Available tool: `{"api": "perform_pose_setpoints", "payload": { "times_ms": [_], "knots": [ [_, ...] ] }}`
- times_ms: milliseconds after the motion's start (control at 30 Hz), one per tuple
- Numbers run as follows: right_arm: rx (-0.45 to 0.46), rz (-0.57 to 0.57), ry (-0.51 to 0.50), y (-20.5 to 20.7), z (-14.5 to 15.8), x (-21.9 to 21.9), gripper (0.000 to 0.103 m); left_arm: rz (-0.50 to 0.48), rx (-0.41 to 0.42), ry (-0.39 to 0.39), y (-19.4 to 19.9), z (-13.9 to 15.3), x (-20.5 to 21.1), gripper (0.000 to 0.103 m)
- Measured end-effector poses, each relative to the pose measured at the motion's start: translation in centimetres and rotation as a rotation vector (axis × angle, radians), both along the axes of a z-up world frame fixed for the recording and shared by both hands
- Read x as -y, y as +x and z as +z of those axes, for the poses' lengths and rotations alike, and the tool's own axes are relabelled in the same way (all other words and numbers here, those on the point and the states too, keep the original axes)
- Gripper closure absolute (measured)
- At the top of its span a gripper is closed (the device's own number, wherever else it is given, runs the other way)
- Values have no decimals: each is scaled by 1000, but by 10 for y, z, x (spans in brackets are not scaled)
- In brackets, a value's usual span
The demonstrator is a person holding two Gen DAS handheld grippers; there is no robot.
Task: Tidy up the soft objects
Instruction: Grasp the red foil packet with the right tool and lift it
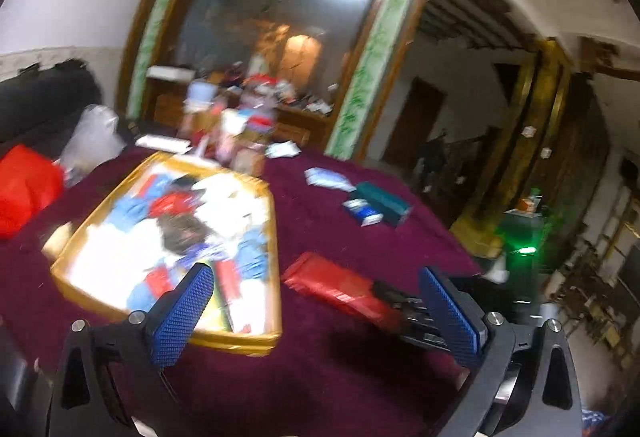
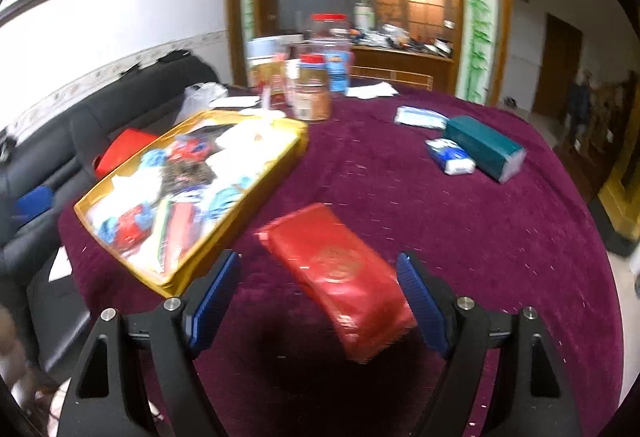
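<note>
Right gripper (image 2: 318,303): fingers apart, with the red pack (image 2: 336,277) between them; the pads do not appear to press on it, though blur leaves contact at the right pad uncertain.
Left gripper (image 1: 316,313): fingers wide apart, nothing between them; it hangs above the counter (image 1: 328,377).
Red pack, place: on the maroon-covered counter, just beside the gold tray (image 2: 176,287), in front of both grippers.
Red pack, handling (judged): a glossy film wrap, probably a soft tissue pack; light, yielding under squeeze, somewhat slippery. Best taken across its short width near the middle, with moderate pressure.
Red pack, axis: long axis runs diagonally in the right wrist view, the far end toward the tray, the near end toward the right finger.
Gold tray: already holds red, blue and white soft packets.
Outlying items: a teal pack (image 2: 486,147) and small blue-white packets (image 2: 450,155) lie well apart on the far right of the counter.
</note>
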State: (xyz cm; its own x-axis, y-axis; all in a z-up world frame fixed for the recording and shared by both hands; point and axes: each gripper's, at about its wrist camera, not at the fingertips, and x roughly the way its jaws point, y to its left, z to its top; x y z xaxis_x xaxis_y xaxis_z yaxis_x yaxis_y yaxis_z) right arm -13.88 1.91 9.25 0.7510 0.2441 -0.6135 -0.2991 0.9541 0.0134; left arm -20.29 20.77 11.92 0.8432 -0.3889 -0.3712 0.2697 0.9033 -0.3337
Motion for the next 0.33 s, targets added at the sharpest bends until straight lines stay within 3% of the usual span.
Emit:
{"api": "perform_pose_setpoints", "payload": {
  "times_ms": [100, 233, 333],
  "knots": [
    [10, 59, -47, -7, -1, -24, 22, 65, -55, 13, 7, -11, -12, 0],
    [-1, 104, -82, -10, -6, -47, 21, 87, -125, -28, 9, -15, -29, 2],
    [-8, 124, -98, -13, -8, -58, 21, 259, -131, 117, 4, -17, -33, 2]
  ]
}}
